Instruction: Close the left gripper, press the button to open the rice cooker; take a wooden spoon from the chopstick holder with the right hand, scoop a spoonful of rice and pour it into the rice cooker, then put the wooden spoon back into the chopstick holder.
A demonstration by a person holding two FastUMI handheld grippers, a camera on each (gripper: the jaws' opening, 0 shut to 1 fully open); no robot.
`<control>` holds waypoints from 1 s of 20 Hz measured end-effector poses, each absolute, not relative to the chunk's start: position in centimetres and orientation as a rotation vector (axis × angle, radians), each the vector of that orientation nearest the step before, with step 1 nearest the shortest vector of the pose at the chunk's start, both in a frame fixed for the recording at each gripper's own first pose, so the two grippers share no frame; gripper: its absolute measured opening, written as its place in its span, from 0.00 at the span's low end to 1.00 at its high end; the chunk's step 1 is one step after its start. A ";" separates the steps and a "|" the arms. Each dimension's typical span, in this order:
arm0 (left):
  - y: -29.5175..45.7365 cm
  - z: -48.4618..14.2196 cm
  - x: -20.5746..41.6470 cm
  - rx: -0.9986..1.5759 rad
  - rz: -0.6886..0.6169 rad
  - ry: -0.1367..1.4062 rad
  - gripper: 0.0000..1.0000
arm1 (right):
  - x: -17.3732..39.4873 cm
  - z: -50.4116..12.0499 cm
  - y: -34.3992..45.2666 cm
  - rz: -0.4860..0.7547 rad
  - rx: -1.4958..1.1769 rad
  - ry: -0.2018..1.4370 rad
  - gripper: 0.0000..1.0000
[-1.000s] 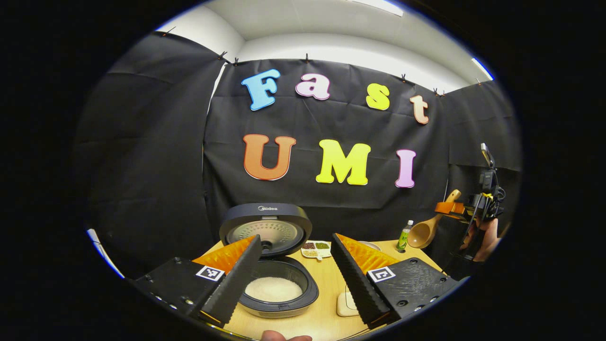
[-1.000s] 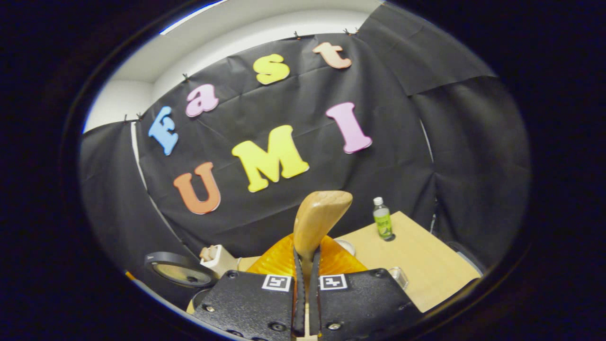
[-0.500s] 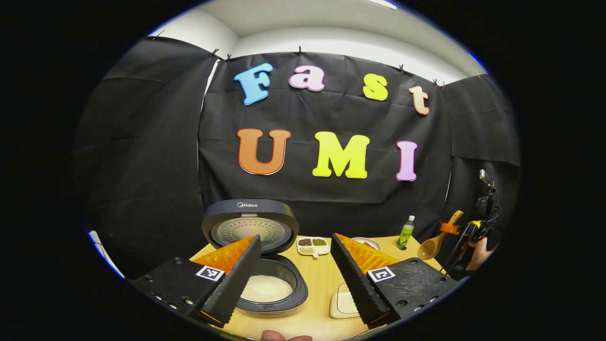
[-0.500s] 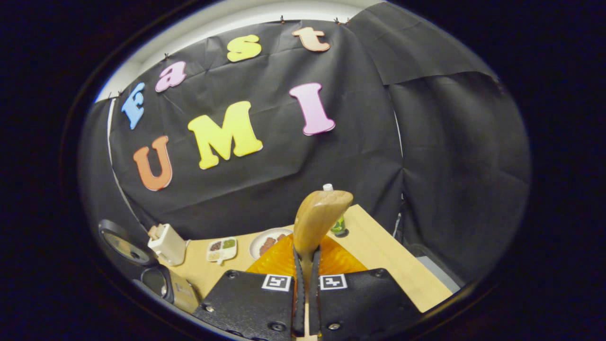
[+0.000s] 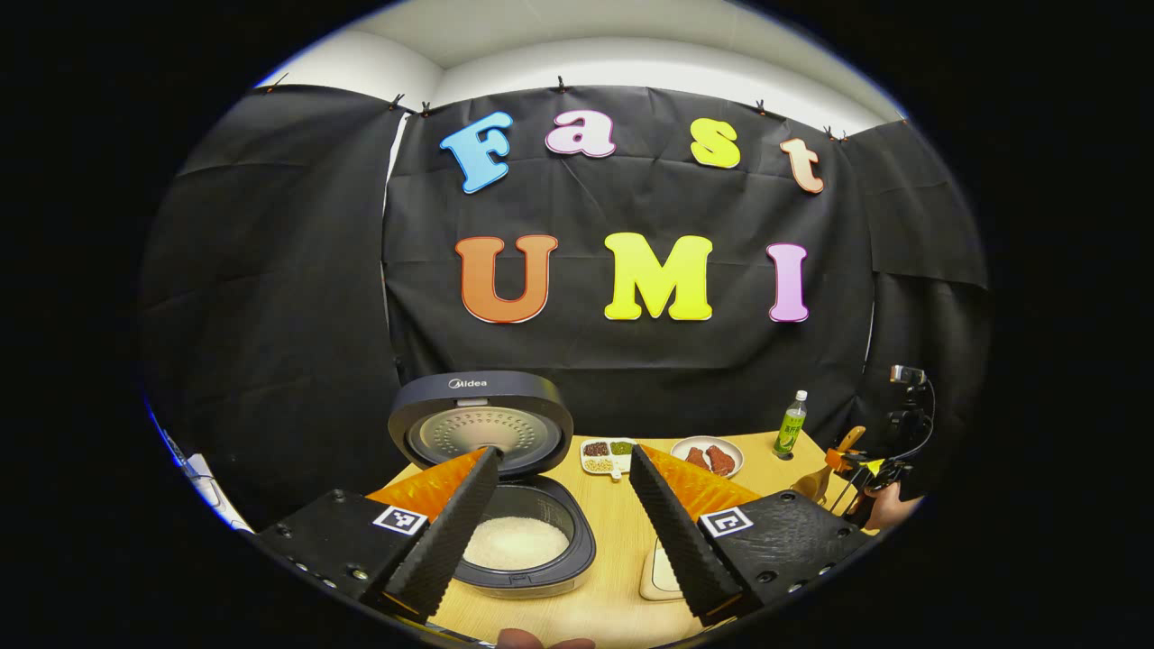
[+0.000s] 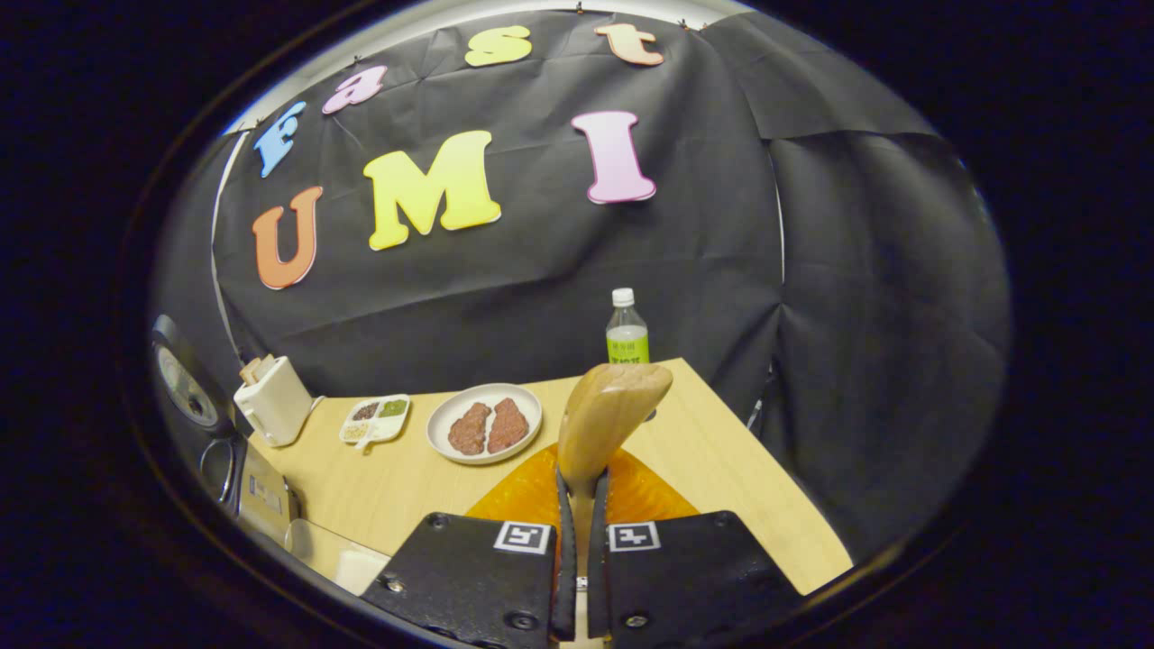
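In the left gripper view the rice cooker (image 5: 532,550) stands open, lid (image 5: 482,424) upright, white rice in its pot. My left gripper (image 5: 563,451) hovers open in front of it, nothing between the fingers. Far right, a hand holds my right gripper (image 5: 856,464) over the table's right side, with the wooden spoon (image 5: 814,482) bowl-down. In the right gripper view my right gripper (image 6: 583,482) is shut on the wooden spoon's (image 6: 609,415) handle. The white chopstick holder (image 6: 270,401) stands at the left beside the rice cooker (image 6: 257,491).
A plate of meat (image 6: 485,424), a small divided dish (image 6: 374,419) and a green bottle (image 6: 627,329) stand along the back of the wooden table (image 6: 721,460). A cream container (image 5: 663,572) sits right of the cooker. Black cloth walls surround the table.
The right gripper has come down with the spoon towards the table's right side, still shut on the handle. The left gripper has drawn back slightly and stays open.
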State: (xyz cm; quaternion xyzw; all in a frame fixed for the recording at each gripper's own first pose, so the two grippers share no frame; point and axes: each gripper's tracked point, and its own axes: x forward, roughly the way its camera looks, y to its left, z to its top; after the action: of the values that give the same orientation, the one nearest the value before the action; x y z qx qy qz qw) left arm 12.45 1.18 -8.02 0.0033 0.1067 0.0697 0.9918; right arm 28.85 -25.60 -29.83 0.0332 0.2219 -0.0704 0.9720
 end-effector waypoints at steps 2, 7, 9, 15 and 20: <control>1.2 -8.1 12.5 0.005 0.146 0.221 0.95 | 28.9 -31.2 -26.1 -0.153 0.087 0.454 0.11; 1.2 -7.6 12.6 0.001 0.146 0.218 0.95 | 28.7 -32.9 -27.4 -0.184 0.139 0.467 0.14; 0.9 -7.1 12.6 0.000 0.141 0.208 0.95 | 28.6 -31.8 -27.5 -0.177 0.139 0.444 0.20; 1.5 -4.8 13.8 -0.005 0.146 0.157 0.95 | 27.9 -24.1 -28.7 -0.199 0.092 0.318 0.80; 3.8 -2.9 14.9 0.000 0.180 0.117 0.95 | 26.7 -16.4 -27.3 -0.172 0.013 0.217 1.00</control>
State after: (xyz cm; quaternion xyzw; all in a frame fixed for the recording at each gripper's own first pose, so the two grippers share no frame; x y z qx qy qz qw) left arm 14.92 3.79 -2.86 -0.0002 0.0586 0.0900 0.9942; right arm 26.74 -27.29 -16.39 0.0065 0.1079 -0.0857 0.9904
